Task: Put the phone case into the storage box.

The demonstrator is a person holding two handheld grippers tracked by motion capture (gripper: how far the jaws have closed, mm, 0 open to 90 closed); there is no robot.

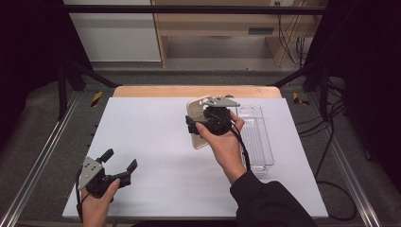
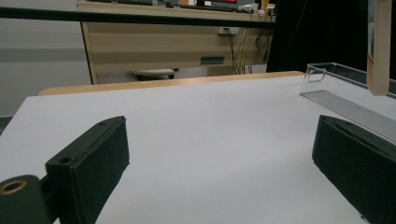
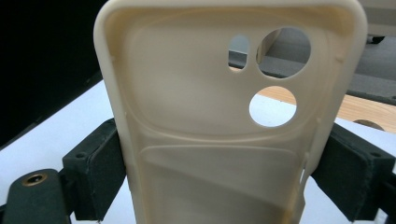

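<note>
The left tool (image 1: 120,163) sits at the near left corner of the white surface (image 1: 156,132), held in the person's left hand (image 1: 97,201). Its jaws stand wide apart, with nothing between them; in the left gripper view the two black pads (image 2: 91,163) frame bare surface.

Right of centre, the right hand (image 1: 224,146) holds the right tool (image 3: 215,172) above the surface. This tool grips a cream phone case (image 1: 196,127) (a soft shell with three camera openings near its far end). In the right gripper view the case (image 3: 224,121) stands upright between the jaws, its inner side facing the camera, and each pad presses on one long edge. In the high view the case projects to the left of the tool body.

Just right of the right hand, a clear plastic tray (image 1: 260,142) lies on the surface, its long side running near to far. The tray's rim (image 2: 336,70) appears at the right of the left gripper view.
</note>
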